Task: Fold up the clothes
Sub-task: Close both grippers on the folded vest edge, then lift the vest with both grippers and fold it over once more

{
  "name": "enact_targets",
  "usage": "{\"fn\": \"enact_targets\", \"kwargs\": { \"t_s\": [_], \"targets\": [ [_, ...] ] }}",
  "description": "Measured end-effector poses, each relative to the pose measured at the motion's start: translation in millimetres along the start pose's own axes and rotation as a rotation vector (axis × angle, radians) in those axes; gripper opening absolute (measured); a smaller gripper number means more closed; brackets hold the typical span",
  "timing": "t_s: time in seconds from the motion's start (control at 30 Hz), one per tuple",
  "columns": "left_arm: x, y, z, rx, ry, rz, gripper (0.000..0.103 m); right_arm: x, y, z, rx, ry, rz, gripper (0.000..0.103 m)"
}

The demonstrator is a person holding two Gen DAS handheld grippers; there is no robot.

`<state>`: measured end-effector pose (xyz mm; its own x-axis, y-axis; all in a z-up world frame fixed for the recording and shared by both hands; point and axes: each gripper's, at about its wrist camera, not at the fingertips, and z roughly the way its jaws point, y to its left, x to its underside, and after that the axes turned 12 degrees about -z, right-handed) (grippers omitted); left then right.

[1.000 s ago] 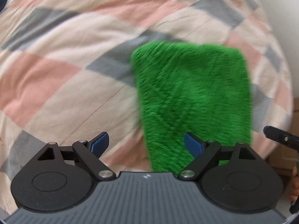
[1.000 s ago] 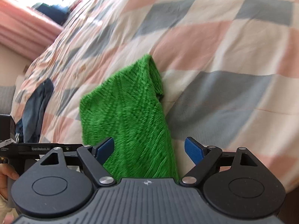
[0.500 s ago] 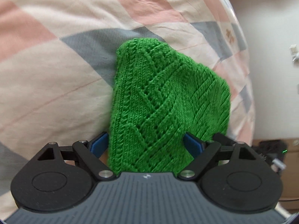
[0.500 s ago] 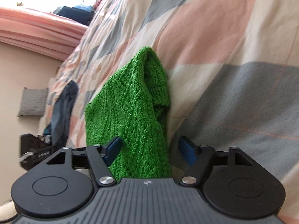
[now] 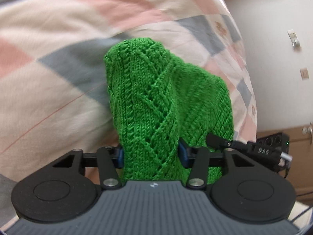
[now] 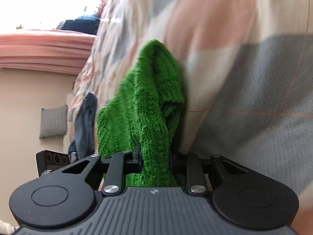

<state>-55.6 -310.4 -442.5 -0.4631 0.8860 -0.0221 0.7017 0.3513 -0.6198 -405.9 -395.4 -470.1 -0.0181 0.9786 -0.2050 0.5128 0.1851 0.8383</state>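
A green knitted garment (image 5: 148, 105) lies folded on the checked bedspread (image 5: 58, 82). My left gripper (image 5: 150, 154) is shut on the near edge of the garment, the blue pads pressing the knit from both sides. In the right wrist view the same green knitted garment (image 6: 148, 105) bunches upward, and my right gripper (image 6: 155, 160) is shut on another part of its near edge. The right gripper's black fingers (image 5: 217, 142) show at the right of the left wrist view, against the garment's edge.
The pink, grey and cream bedspread (image 6: 244, 78) fills most of both views. A dark blue garment (image 6: 86, 121) hangs at the bed's left side, with a grey cushion (image 6: 53, 121) beside it. A white wall (image 5: 273, 49) and wooden furniture (image 5: 301, 156) stand at the right.
Both grippers came down onto the garment's near edge and went from open to shut on it. The knit now bunches up between the fingers.
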Motion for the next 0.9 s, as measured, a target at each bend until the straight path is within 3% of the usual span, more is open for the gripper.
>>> {"fn": "enact_targets", "kwargs": {
  "t_s": [0.2,0.43,0.63,0.77,0.9],
  "targets": [
    [6,-83,10,0.064,0.036,0.106,0.040,-28,-1,-74,0.032,-0.063,0.041,0.023],
    [-1,-202,115,0.256,0.092,0.130,0.040,-105,-40,-206,0.202,-0.139,0.022,0.023],
    [-15,-303,221,0.386,0.090,0.076,0.040,-205,-87,-297,0.355,-0.133,-0.038,0.023],
    [-34,-352,279,0.413,0.072,0.026,0.039,-273,-123,-321,0.420,-0.093,-0.060,0.023],
    [-56,-375,318,0.394,0.036,-0.001,0.039,-324,-156,-315,0.463,-0.051,-0.095,0.023]
  ]
}}
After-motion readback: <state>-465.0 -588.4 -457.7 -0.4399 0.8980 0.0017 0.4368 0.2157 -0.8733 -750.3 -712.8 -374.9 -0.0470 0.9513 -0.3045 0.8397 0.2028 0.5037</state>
